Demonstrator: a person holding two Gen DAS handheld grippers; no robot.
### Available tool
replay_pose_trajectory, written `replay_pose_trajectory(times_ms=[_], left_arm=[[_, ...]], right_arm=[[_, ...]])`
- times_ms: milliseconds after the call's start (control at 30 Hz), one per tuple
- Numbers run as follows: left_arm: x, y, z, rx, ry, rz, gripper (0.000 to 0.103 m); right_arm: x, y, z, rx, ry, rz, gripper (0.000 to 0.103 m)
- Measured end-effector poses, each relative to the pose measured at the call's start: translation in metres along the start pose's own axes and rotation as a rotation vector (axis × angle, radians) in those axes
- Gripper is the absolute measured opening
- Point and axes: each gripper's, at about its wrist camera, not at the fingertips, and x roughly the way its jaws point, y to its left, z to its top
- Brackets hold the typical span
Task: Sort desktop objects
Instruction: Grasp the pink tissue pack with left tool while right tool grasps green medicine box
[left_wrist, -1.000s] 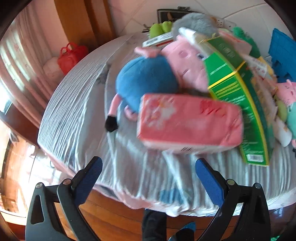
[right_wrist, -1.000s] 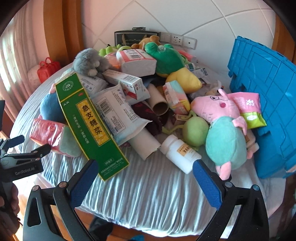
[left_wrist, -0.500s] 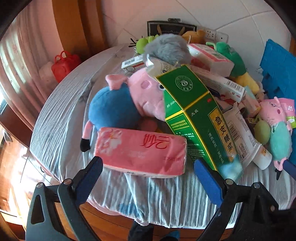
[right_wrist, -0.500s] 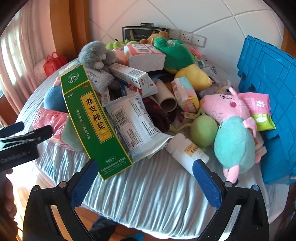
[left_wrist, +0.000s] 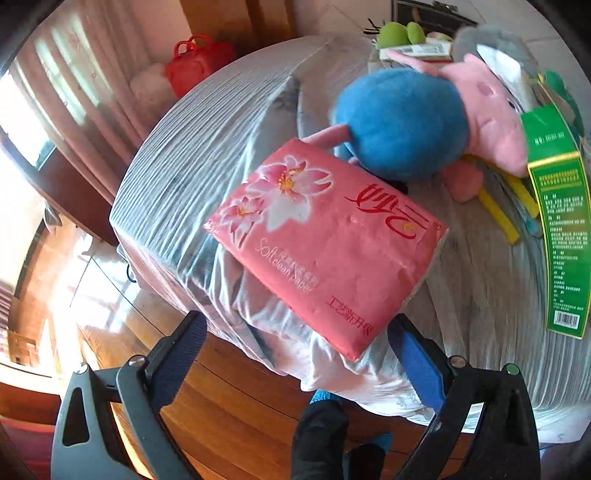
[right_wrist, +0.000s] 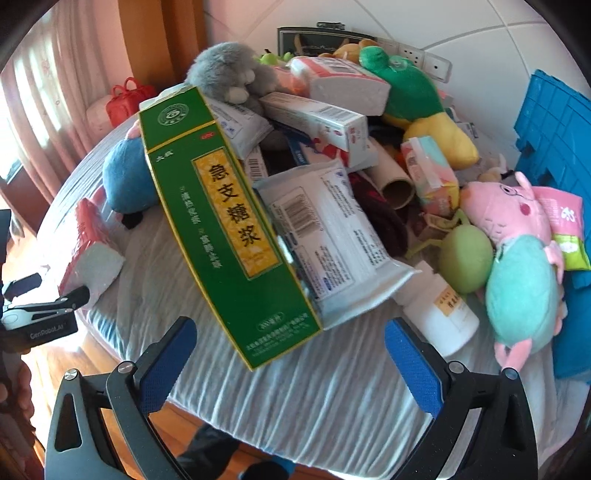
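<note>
Sorting barely begun: pile unsorted, blue crate right. Left gripper spread near tissue pack; right gripper spread, empty.

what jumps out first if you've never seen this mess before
The tall green box leans across the front of the pile, nearest the right tool. A pink tissue pack fills the left view at the table's near edge, a blue-bodied pig plush just behind it.

We see a pink tissue pack lying flat at the cloth-covered bench's edge, a blue-bodied pig plush just behind, a tall green box leaning on the pile.
</note>
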Motion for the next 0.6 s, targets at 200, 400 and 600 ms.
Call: replay_pose_trajectory(times_ms=[200,400,600], left_arm=[[-0.041,0.011,0.020,-0.110,-0.070,-0.119,0.100],[0.005,0.011,0.059,-0.334,0.142,-0.144,0.100],[0.048,-0.005,0.067,-0.326,0.234,-0.150,0.103]], right_arm=[[-0.001,0.013,0.014,-0.033,-0.009,0.019,0.103],[0.001,0.016,0.026,-0.043,0.003,0.023,0.103],[0.012,0.021,0.040,-0.065,0.028,0.011,0.099]])
